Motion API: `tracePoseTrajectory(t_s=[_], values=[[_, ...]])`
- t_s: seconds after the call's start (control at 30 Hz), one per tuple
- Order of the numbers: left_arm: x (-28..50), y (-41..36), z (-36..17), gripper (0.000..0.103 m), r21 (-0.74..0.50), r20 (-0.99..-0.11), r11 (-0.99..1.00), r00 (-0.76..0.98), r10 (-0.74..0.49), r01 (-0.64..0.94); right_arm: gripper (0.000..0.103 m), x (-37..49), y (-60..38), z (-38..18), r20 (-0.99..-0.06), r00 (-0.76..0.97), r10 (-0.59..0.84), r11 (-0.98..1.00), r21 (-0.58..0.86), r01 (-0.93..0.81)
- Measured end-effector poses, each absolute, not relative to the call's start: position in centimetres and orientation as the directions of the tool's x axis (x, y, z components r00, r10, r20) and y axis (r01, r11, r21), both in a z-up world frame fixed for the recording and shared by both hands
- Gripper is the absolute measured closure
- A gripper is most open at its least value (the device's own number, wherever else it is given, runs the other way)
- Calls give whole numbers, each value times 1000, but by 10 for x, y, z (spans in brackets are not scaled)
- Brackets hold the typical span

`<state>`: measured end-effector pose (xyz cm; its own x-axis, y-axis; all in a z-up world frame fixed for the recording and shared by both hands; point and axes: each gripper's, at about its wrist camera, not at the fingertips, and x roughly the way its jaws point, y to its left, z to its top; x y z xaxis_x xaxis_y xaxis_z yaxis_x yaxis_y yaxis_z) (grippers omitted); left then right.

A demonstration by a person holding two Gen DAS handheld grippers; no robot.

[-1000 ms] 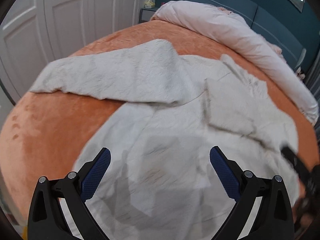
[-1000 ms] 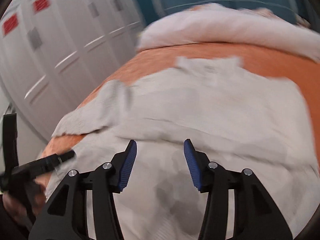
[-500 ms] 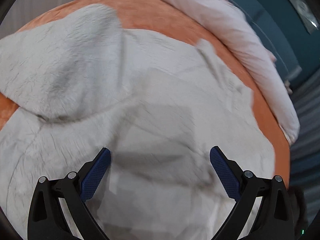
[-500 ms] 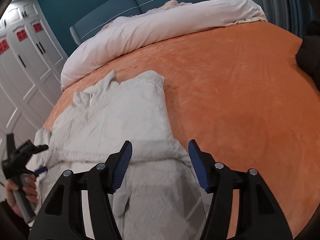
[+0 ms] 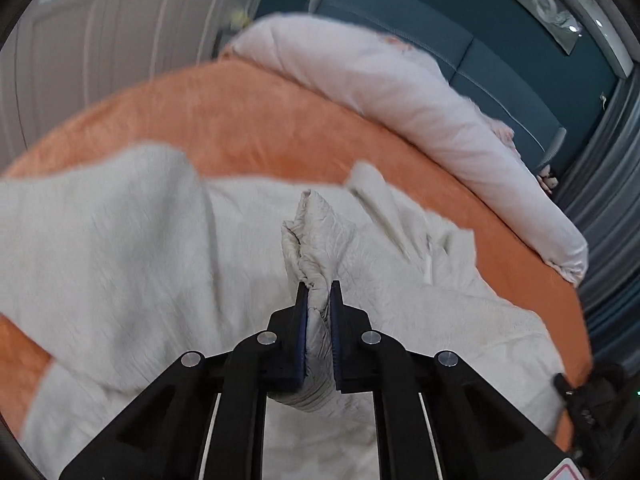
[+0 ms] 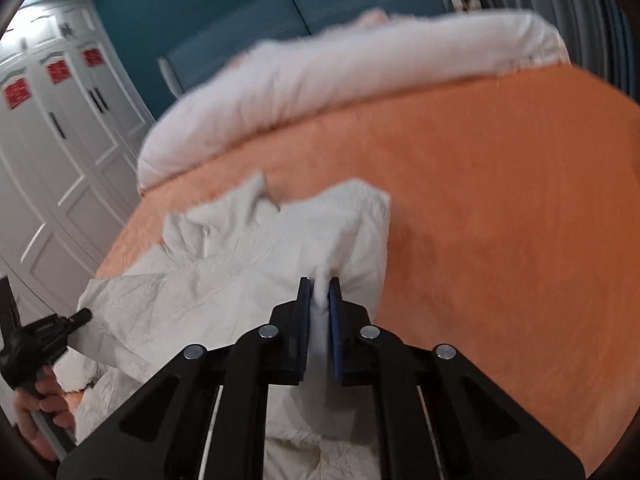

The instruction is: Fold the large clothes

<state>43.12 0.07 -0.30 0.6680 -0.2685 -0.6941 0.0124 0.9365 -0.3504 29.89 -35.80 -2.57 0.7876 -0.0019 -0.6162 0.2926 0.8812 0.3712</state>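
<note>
Cream quilted coat [image 5: 132, 248] spread on orange bed [image 5: 256, 120], sleeve folded across body. Left claw [image 5: 318, 292] clamped on bunched cloth ridge; right claw [image 6: 319, 290] clamped on coat edge nearest bare bedspread. Two grips likely there to lift one side evenly for fold.

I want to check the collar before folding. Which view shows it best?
The right wrist view: the white garment's collar lies spread in view. The left wrist view shows it blurred, beyond the pinched fabric.
</note>
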Motion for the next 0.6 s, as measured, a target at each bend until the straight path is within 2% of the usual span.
tracePoseTrajectory(t_s=[0.03, 0.1, 0.17, 0.23, 0.33, 0.37, 0.5, 0.6], values=[[433, 1, -11, 94, -333, -711, 943, 655, -255, 5, 95, 302, -358, -35, -643, 766, -13, 886, 348, 306], [439, -2, -46, 93, -276, -786, 961, 580, -213, -21, 90, 316, -362, -76, -764, 646, 4, 887, 301, 350], [437, -7, -69, 84, -233, -810, 972, 559, -178, -28, 90, 308, -364, -78, -750, 662, -16, 875, 310, 372], [429, -9, -72, 82, -201, -792, 979, 593, -145, -29, 90, 291, -358, -55, -688, 720, -89, 869, 299, 393], [428, -19, -74, 79, -133, -787, 991, 611, -90, -25, 90, 273, -341, -27, -598, 792, -119, 894, 283, 348], [426, -21, -75, 78, -117, -785, 993, 615, -78, -23, 90, 275, -334, -28, -605, 789, -111, 909, 260, 326], [424, -34, -77, 77, -37, -771, 999, 637, -18, -17, 94, 291, -314, -72, -727, 677, -112, 943, 137, 303], [426, -38, -81, 76, -6, -764, 1000, 645, 5, -15, 94, 288, -314, -79, -725, 677, -129, 941, 126, 314]])
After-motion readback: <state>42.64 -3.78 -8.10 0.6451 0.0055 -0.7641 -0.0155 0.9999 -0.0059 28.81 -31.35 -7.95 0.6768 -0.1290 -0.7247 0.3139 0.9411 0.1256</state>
